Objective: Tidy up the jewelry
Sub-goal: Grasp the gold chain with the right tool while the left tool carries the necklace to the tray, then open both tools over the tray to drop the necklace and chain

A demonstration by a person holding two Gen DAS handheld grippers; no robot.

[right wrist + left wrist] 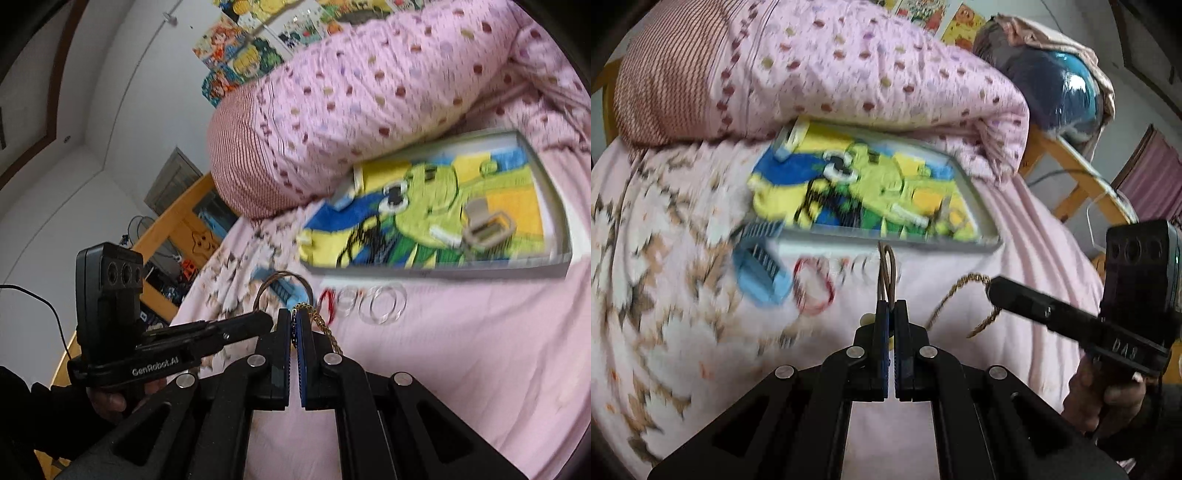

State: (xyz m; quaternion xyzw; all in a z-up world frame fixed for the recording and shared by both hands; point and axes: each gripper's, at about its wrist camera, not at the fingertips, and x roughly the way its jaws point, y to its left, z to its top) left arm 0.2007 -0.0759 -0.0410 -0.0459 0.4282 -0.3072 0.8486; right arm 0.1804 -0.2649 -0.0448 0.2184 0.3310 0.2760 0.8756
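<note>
My left gripper (891, 306) is shut on a thin brown wire loop (881, 273) that sticks out past its tips. Held by a person's hand, my right gripper (991, 290) comes in from the right, shut on a twisted gold chain (955, 291) that hangs down to the pink blanket. The right wrist view has the right gripper (294, 314) pinching the gold chain (321, 321), with the left gripper (267, 319) close on its left holding the brown loop (282, 274). Behind both lies a tray (443, 274) with a cartoon liner.
A red bangle (327, 299) and clear rings (384, 304) lie on the blanket before the tray. The tray holds a black cord (365, 240) and a beige clip (487, 225). A blue comb-like piece (761, 273) lies left. A rolled pink quilt (849, 66) rises behind the tray (886, 238).
</note>
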